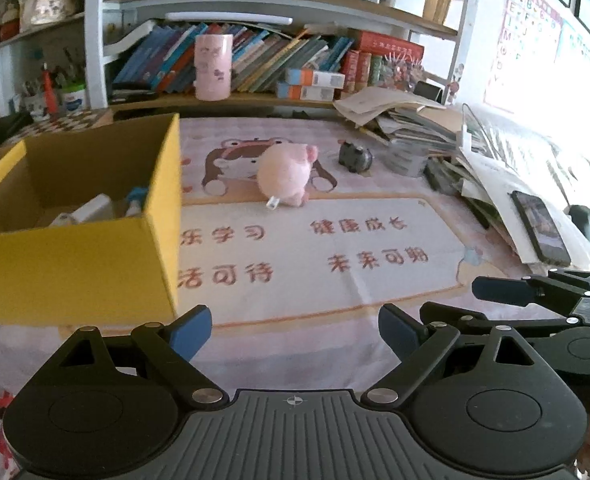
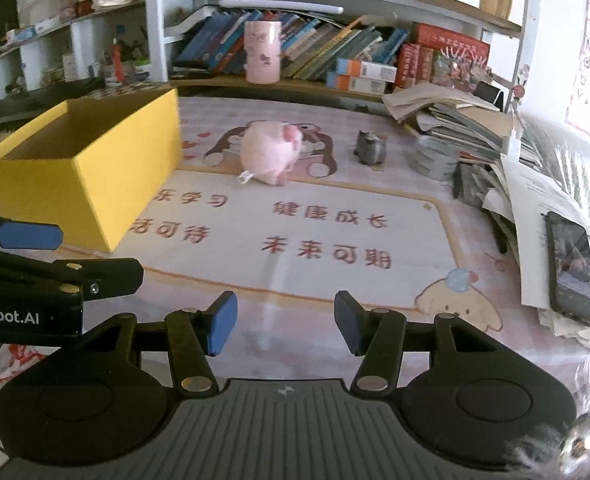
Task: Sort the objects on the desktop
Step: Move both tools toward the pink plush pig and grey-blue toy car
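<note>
Two grippers hover over the near edge of the bench, both with nothing between their blue rubbery pads. The left gripper [image 1: 295, 330] stands wide apart; the right gripper [image 2: 286, 322] is set narrower, its matte black linkage arms angled inward. Each rides on a ribbed grey plastic base flanked by round black housings.

A glossy printed mat [image 1: 335, 240] covers the bench, pale pink with a cream panel, red characters and a cartoon bear. On it, at the left, sits an open yellow cardboard box [image 1: 75, 264], rectangular with flat matte walls and a brown inner face; some small white and blue items lie on its floor, too blurred to name. Near the middle of the mat, just right of the box's far corner, lies a round, fuzzy pink plush toy [image 1: 285, 176] with a small white tag at its base. A small dark grey figurine [image 1: 355, 157], lumpy and dull, stands a little apart to the plush's right.

Further right, a slumping heap of papers and books [image 1: 415, 120] spills toward the front, with a dark slab-shaped phone [image 1: 541, 229] lying flat on the sheets. Behind, a shelf holds slanted book spines and a smooth pink cylindrical cup [image 1: 213, 67].
</note>
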`<action>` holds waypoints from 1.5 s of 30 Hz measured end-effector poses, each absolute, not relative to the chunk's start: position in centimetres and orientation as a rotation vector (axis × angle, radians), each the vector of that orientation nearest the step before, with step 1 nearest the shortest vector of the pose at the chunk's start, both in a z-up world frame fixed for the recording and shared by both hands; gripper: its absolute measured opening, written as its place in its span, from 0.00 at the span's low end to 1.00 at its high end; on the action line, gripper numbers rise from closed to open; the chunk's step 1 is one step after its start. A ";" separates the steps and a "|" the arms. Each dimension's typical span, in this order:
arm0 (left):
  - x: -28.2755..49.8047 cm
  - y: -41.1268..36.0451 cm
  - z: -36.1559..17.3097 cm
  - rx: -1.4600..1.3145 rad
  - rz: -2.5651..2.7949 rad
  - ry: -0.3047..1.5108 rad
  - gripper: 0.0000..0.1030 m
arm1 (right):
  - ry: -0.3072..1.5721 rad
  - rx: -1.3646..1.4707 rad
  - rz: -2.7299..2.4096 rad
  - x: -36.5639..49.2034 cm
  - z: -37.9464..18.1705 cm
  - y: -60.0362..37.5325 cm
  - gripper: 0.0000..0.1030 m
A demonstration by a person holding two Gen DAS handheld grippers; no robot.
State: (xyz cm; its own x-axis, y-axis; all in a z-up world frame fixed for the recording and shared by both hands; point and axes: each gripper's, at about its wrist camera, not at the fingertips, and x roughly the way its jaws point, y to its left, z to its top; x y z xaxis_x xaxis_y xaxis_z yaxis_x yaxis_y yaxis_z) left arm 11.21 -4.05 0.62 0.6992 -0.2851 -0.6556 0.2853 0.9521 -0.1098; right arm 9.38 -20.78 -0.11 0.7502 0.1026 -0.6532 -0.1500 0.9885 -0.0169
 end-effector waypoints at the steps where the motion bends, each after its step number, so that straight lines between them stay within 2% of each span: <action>1: 11.6 -4.5 0.7 0.003 -0.315 0.728 0.90 | 0.708 -0.066 0.139 9.8 -0.1 -21.2 0.50; 17: 17.3 -9.5 1.6 0.037 -0.219 0.697 0.90 | 0.679 -0.020 0.197 16.8 0.3 -26.6 0.50; 45: 21.9 -12.5 1.4 0.062 -0.051 0.720 0.90 | 0.724 0.016 0.303 23.4 -1.6 -30.3 0.50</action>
State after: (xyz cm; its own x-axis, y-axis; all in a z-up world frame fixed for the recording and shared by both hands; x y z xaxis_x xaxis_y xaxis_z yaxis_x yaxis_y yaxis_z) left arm 21.87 -12.48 1.36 0.7508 -0.0249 -0.6601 0.0678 0.9969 0.0395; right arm 23.42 -30.31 -1.56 0.7075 0.2778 -0.6498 -0.2670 0.9564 0.1183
